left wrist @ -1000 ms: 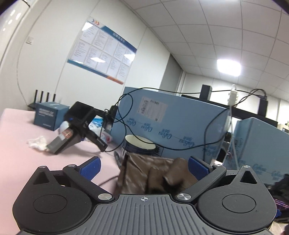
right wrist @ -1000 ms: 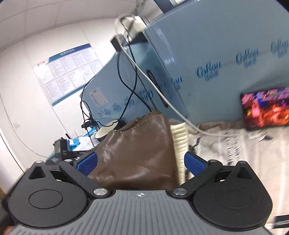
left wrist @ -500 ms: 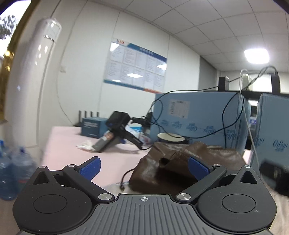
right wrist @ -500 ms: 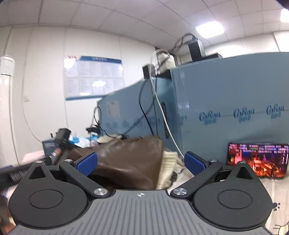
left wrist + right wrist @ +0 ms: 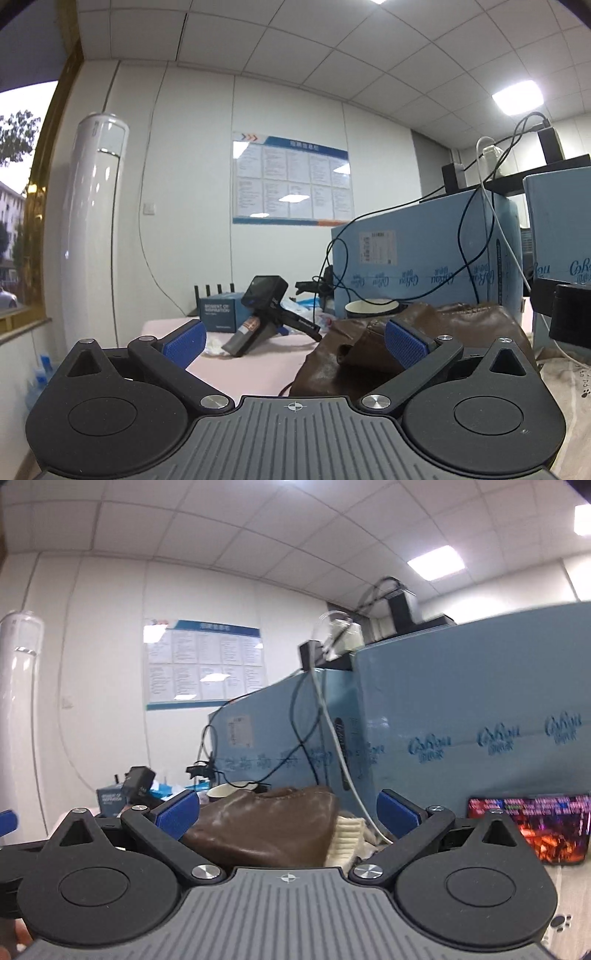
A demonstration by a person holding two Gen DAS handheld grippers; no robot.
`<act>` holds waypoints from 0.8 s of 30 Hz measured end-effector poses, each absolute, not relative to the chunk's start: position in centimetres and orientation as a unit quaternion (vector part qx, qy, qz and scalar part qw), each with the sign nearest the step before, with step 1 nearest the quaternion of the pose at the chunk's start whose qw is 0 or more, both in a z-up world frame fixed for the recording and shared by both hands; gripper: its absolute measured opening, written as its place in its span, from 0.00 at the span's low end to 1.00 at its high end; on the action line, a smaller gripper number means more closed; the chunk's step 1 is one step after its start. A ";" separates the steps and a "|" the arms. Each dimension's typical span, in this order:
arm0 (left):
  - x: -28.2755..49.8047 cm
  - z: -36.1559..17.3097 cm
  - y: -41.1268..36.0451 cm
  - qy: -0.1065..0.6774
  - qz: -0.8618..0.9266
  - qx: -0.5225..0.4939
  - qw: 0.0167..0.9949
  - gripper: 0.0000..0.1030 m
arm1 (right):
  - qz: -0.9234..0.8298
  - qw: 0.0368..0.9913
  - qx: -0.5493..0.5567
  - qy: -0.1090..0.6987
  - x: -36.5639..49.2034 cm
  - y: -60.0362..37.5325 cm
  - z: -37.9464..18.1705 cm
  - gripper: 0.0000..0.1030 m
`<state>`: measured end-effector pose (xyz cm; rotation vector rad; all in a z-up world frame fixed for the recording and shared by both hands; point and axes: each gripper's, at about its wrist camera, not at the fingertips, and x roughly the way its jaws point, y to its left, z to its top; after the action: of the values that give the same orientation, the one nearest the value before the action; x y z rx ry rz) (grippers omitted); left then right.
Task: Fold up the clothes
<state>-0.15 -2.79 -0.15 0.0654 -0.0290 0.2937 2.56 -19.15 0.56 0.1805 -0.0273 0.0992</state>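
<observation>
Step in hand, as I judge it: between folds. Next, I must re-grasp an edge. My left gripper (image 5: 293,341) has its fingers spread wide, holding nothing; the glossy brown leather garment (image 5: 424,339) lies bunched beyond my right fingertip. My right gripper (image 5: 286,808) likewise gapes empty, the garment (image 5: 266,830) ahead between its fingers.

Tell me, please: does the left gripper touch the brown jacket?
Cannot tell. In the left wrist view the jacket shows behind the left gripper, whose right finger overlaps it, hiding any gap.
</observation>
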 end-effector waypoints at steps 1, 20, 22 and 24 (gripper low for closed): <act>-0.4 -0.2 -2.6 -0.018 0.148 0.028 0.988 1.00 | 0.048 0.994 0.096 -0.011 2.7 -19.3 0.5 1.00; -1.1 -0.2 -1.3 -0.023 0.191 -0.013 0.981 1.00 | 0.024 0.996 0.082 -0.031 1.7 -18.9 0.1 1.00; -1.0 -0.2 -0.9 -0.018 0.190 -0.025 0.981 1.00 | 0.026 0.996 0.075 -0.033 1.6 -18.6 0.1 1.00; -0.9 -0.2 -0.4 -0.011 0.187 -0.040 0.981 1.00 | 0.026 0.997 0.069 -0.034 1.6 -18.4 0.1 1.00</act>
<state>-0.92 -0.39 -0.21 -0.0798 -0.0229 0.3773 1.64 -18.41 0.14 0.1389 -0.0681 0.0512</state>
